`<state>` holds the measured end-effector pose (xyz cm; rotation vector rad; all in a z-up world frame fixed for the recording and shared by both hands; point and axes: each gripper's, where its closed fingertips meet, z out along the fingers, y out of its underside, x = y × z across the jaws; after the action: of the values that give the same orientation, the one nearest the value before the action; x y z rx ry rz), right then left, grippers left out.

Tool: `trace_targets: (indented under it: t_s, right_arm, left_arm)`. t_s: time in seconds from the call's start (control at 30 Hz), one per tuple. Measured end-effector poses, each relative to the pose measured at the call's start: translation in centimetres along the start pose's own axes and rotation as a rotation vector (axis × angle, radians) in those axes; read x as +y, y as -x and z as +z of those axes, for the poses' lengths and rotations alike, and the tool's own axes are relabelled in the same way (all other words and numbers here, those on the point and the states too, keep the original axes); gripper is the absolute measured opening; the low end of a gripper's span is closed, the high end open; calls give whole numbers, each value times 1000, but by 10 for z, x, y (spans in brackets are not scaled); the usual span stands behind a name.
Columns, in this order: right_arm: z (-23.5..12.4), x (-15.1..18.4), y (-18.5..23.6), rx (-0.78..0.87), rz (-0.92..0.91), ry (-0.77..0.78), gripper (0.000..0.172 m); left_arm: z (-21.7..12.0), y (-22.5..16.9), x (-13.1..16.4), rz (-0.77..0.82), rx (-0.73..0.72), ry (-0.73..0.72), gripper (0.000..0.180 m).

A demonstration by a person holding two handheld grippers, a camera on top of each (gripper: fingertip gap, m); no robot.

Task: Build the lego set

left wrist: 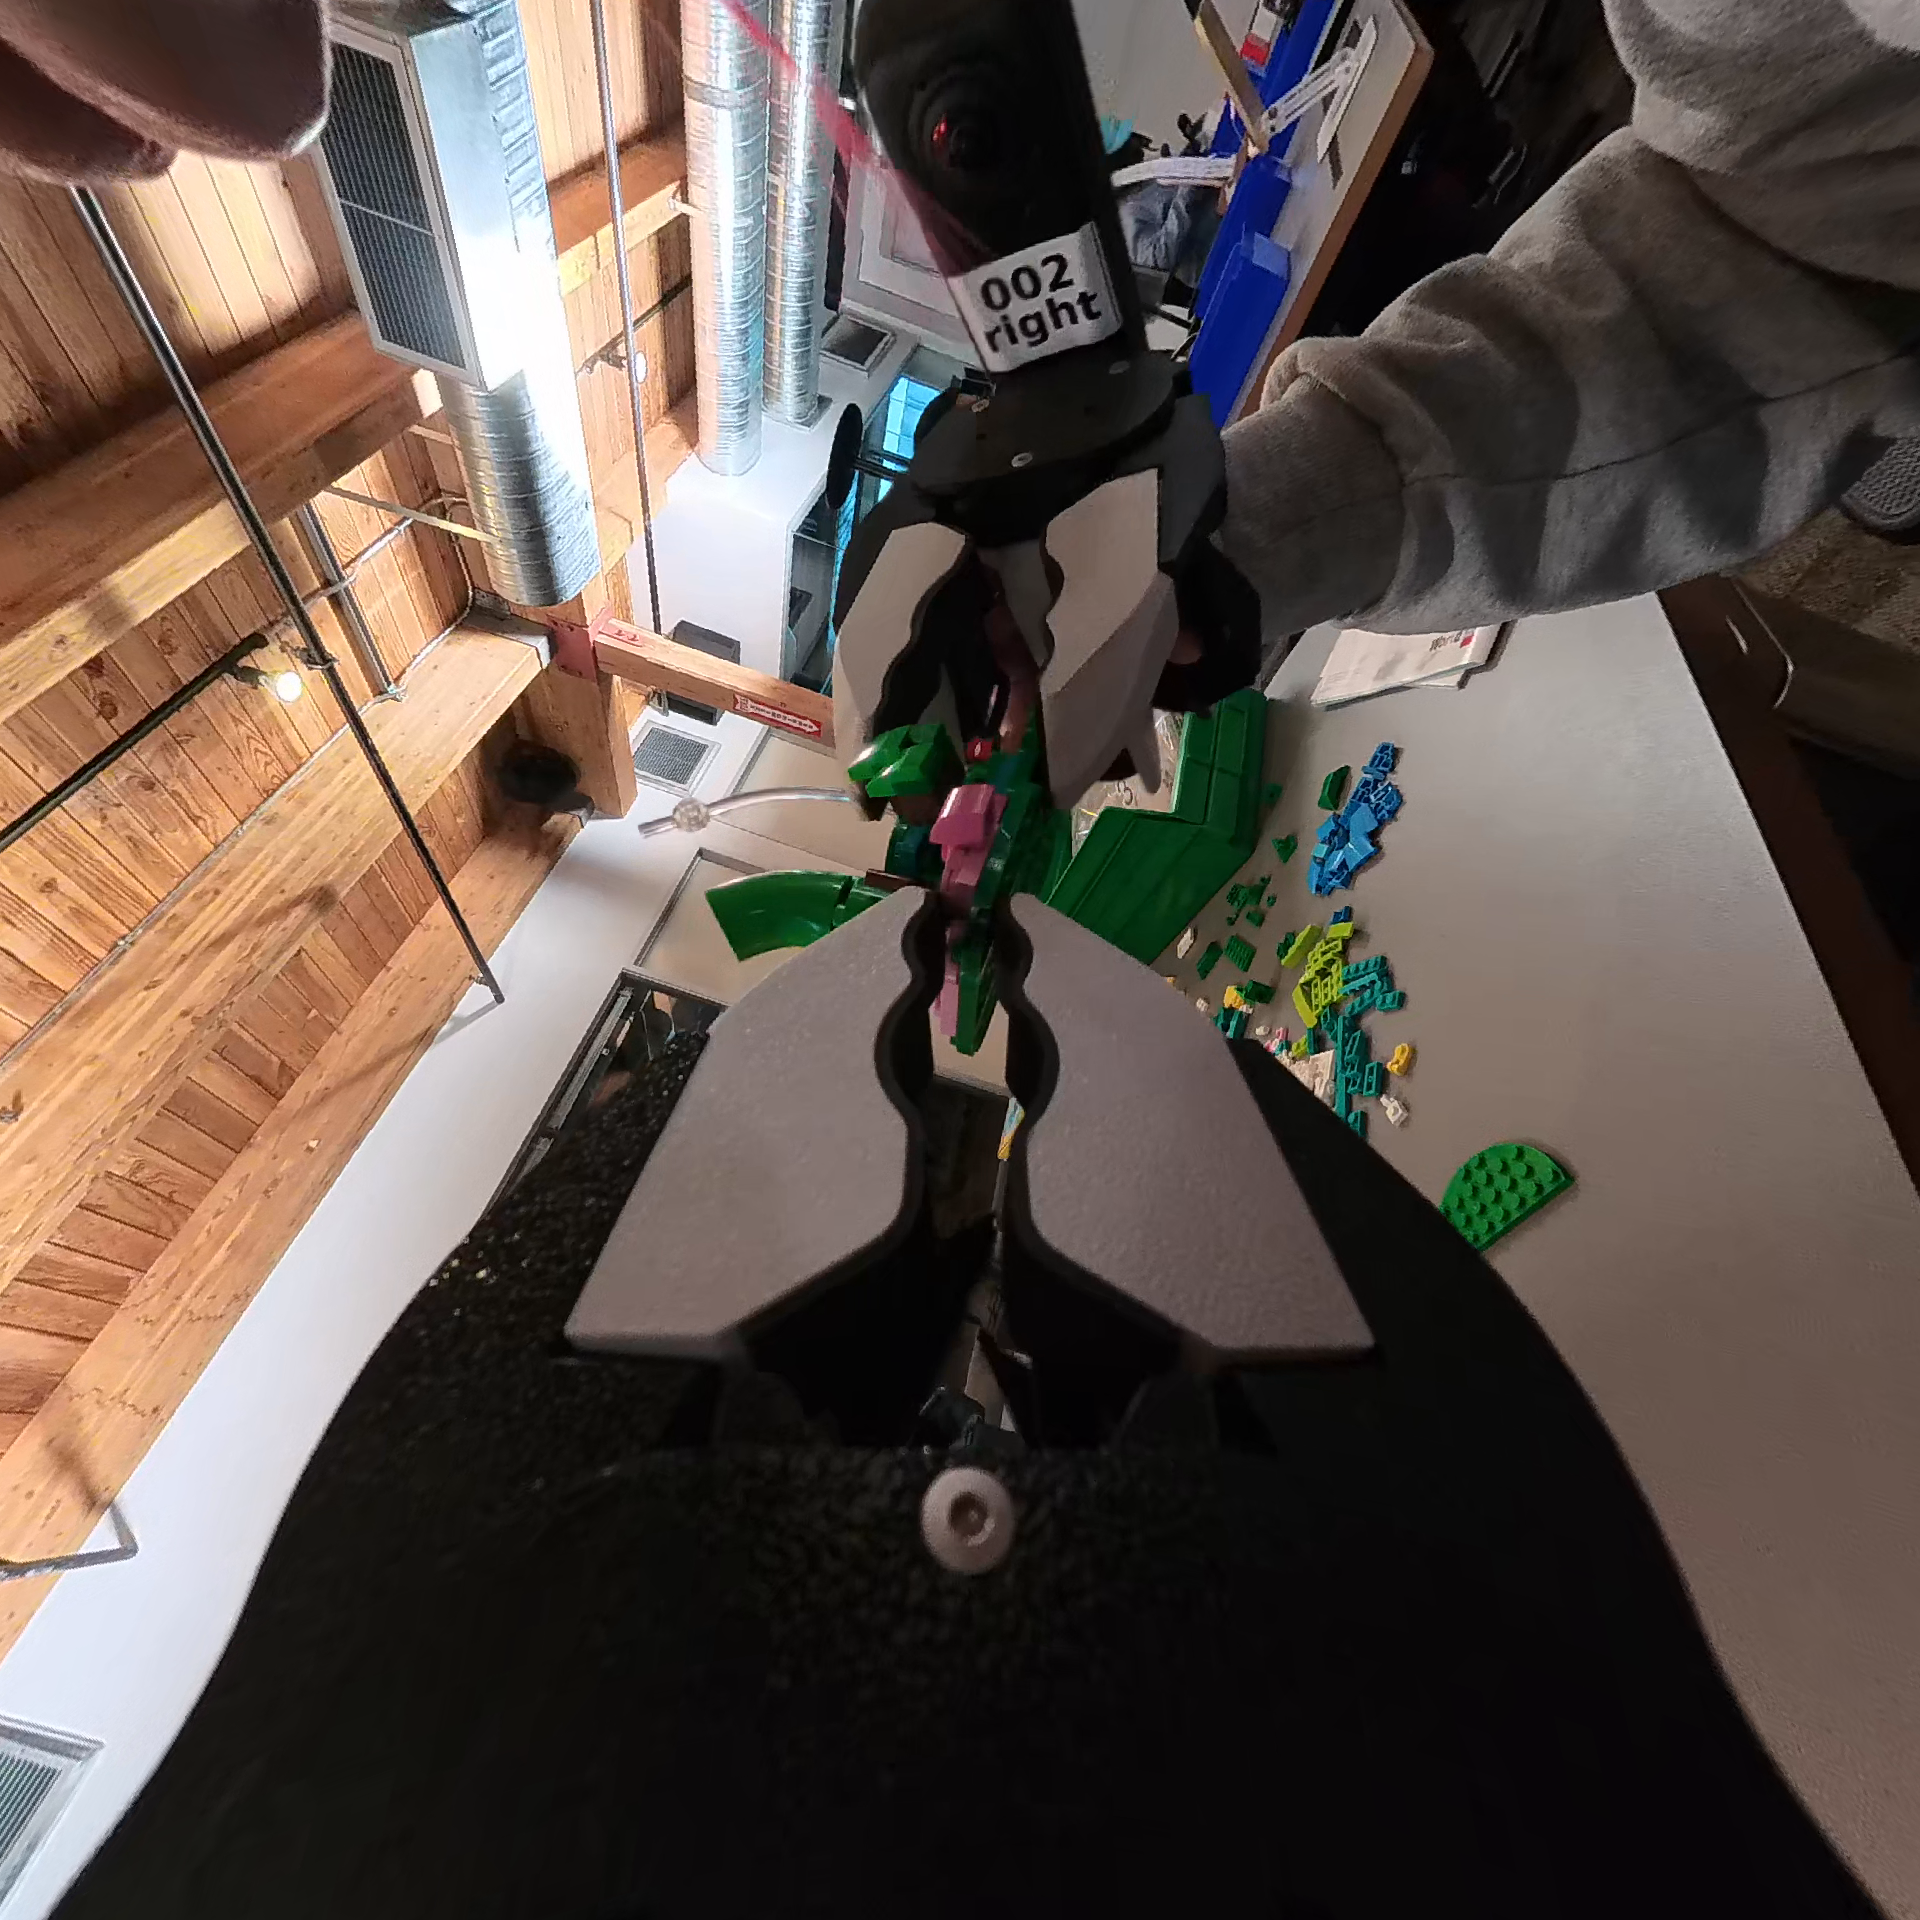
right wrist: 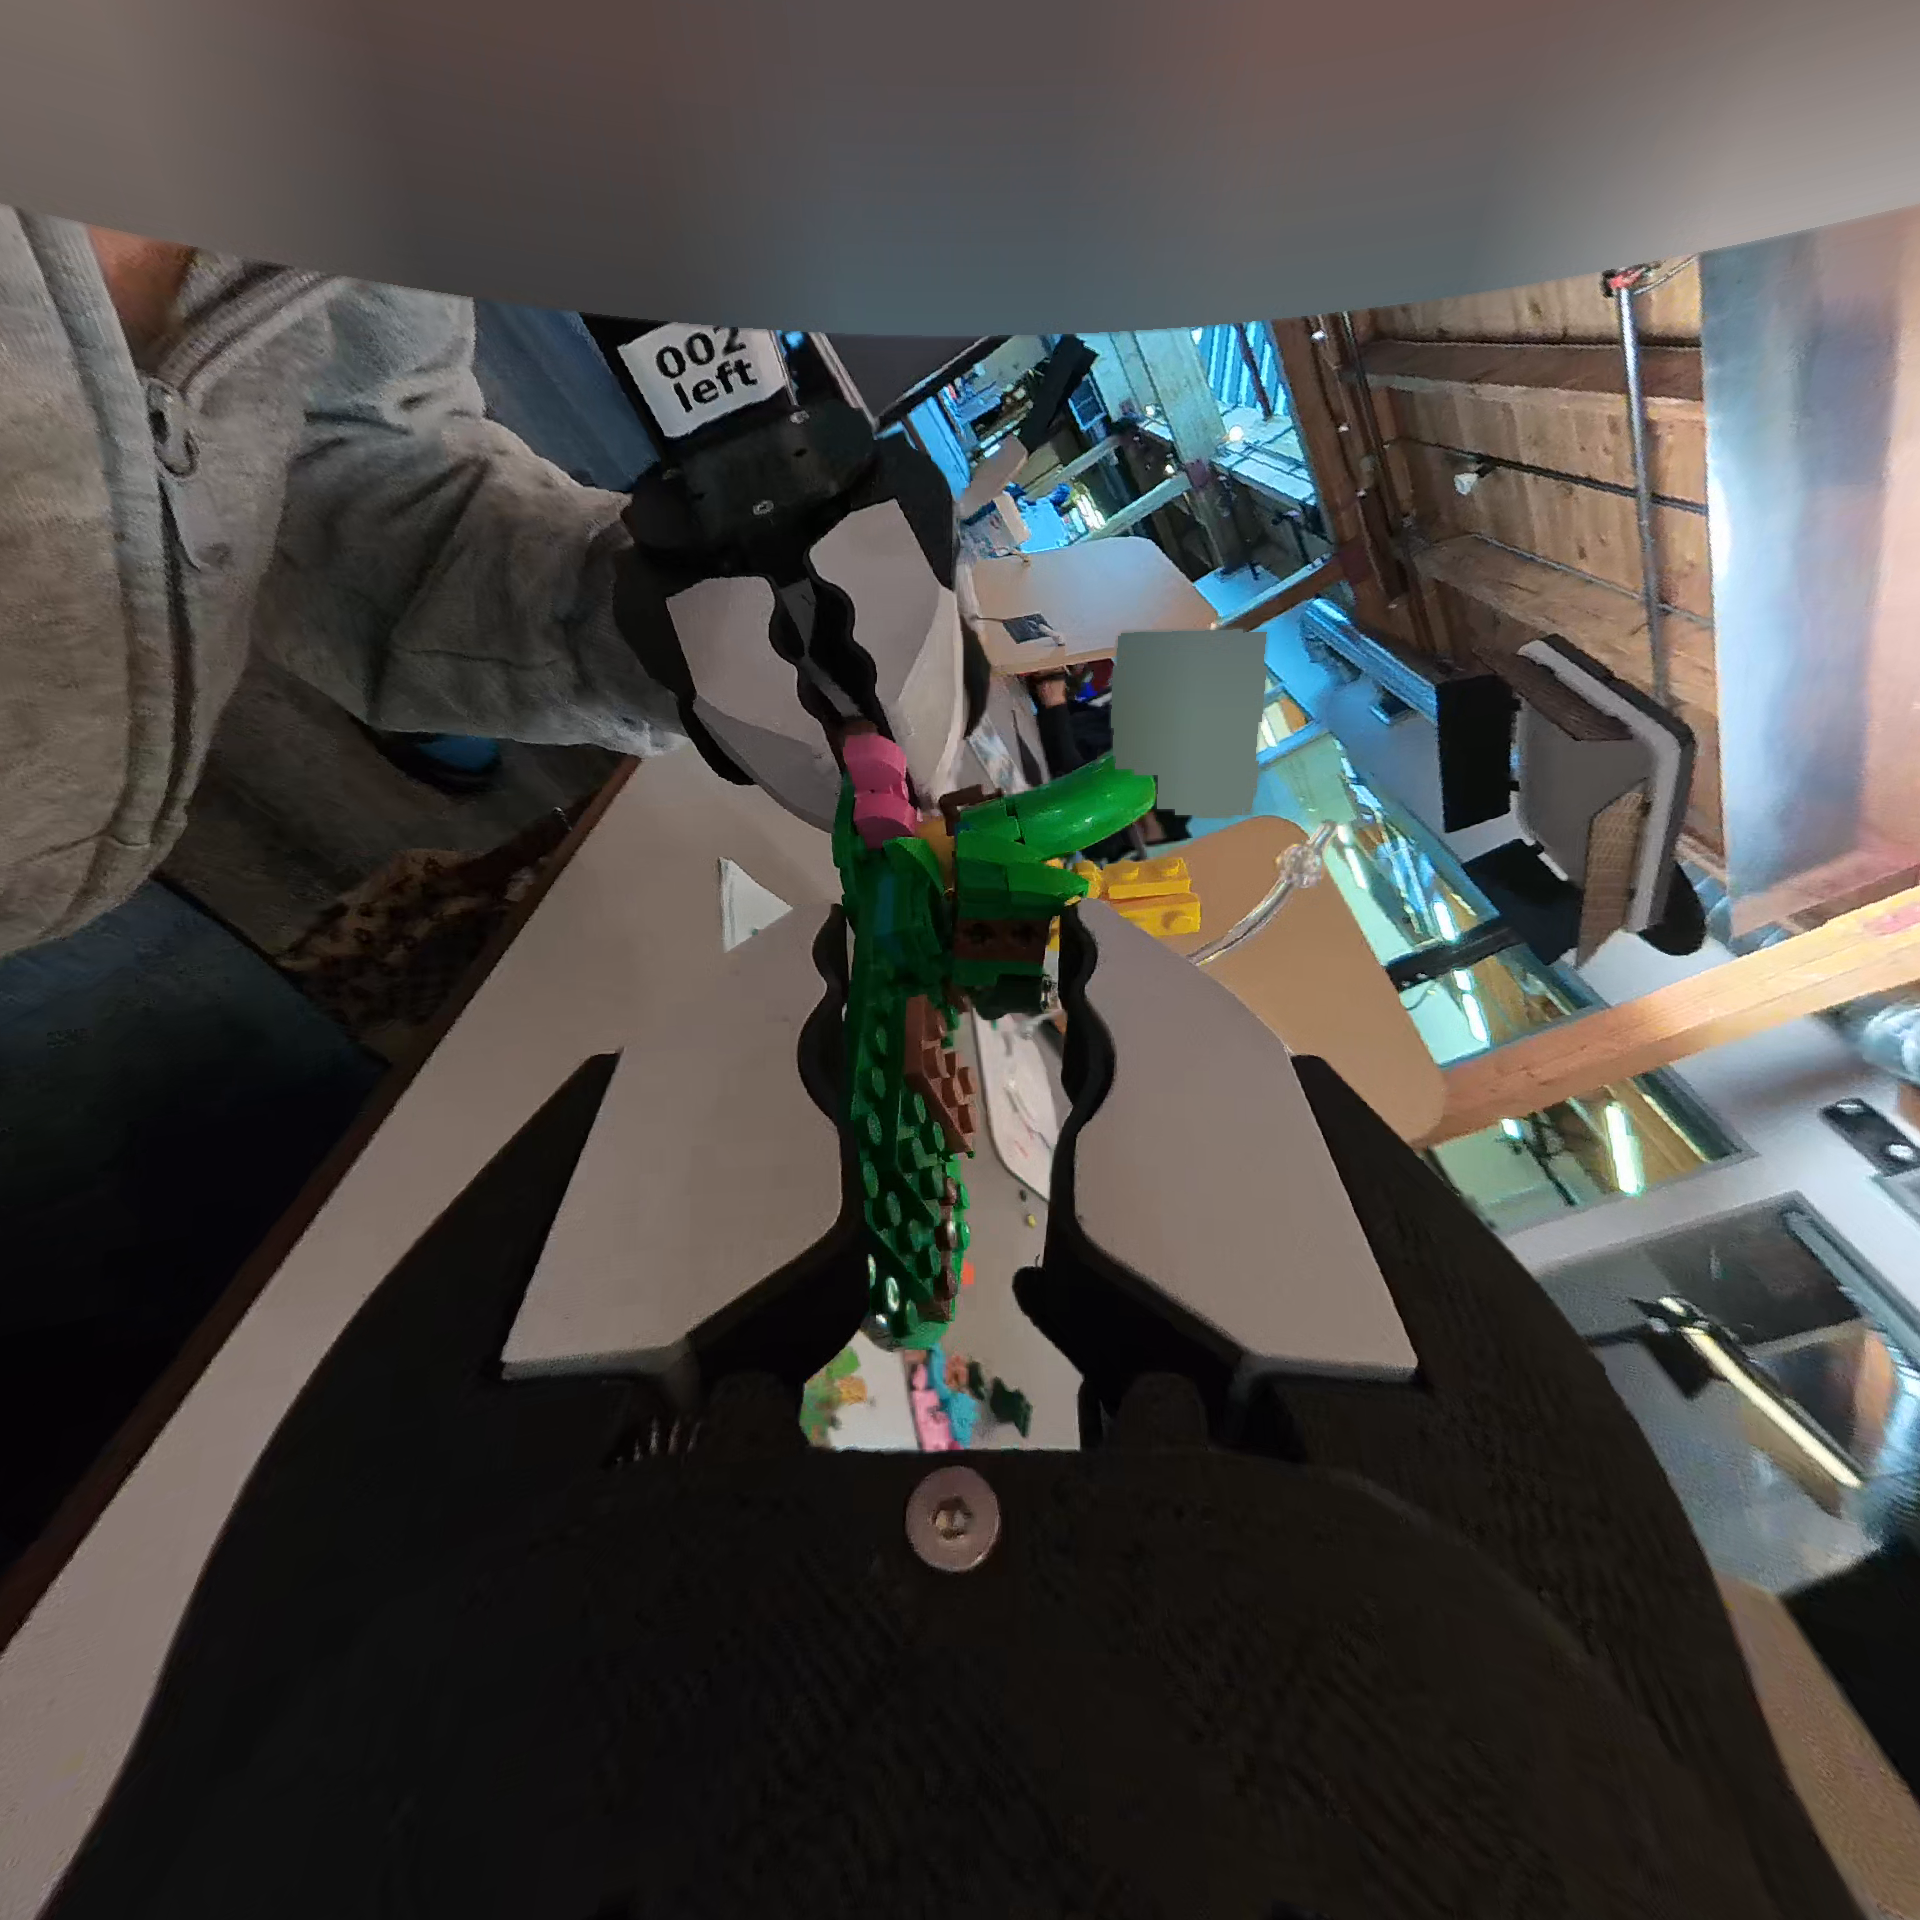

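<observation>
A brick model (left wrist: 971,831), a green plate carrying pink, brown, yellow and curved green pieces, is held in the air between both grippers. My left gripper (left wrist: 975,914) is shut on the model's pink-and-green end. It also shows in the right wrist view (right wrist: 868,743), gripping by the pink bricks. My right gripper (right wrist: 961,925) is closed across the model (right wrist: 904,1039): one pad lies on the green plate, the other on the brown and green block. It also shows in the left wrist view (left wrist: 987,748), above the model. A clear curved rod (left wrist: 727,805) sticks out sideways.
A white table (left wrist: 1610,935) lies below. On it are loose green, lime and teal bricks (left wrist: 1340,987), a heap of blue bricks (left wrist: 1351,821), a green half-round plate (left wrist: 1507,1190), a large green build (left wrist: 1164,862) and a booklet (left wrist: 1403,655). A grey sleeve (left wrist: 1558,416) is close.
</observation>
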<state>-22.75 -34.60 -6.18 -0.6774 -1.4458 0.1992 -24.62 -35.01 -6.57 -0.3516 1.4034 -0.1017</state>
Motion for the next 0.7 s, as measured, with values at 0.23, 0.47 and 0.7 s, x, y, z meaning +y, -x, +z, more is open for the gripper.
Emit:
trace_targets:
  t_s: [0.23,0.47,0.7]
  right_arm:
    - [-1,0,2,-21,8,-16,33]
    - [-2,0,2,5,-82,14,31]
    - [-1,0,-2,33,-64,12,32]
  left_arm:
    - [0,-2,0,-39,16,-10,8]
    - [1,-1,1,-80,19,-8,8]
    - [1,2,3,-92,-12,-33,8]
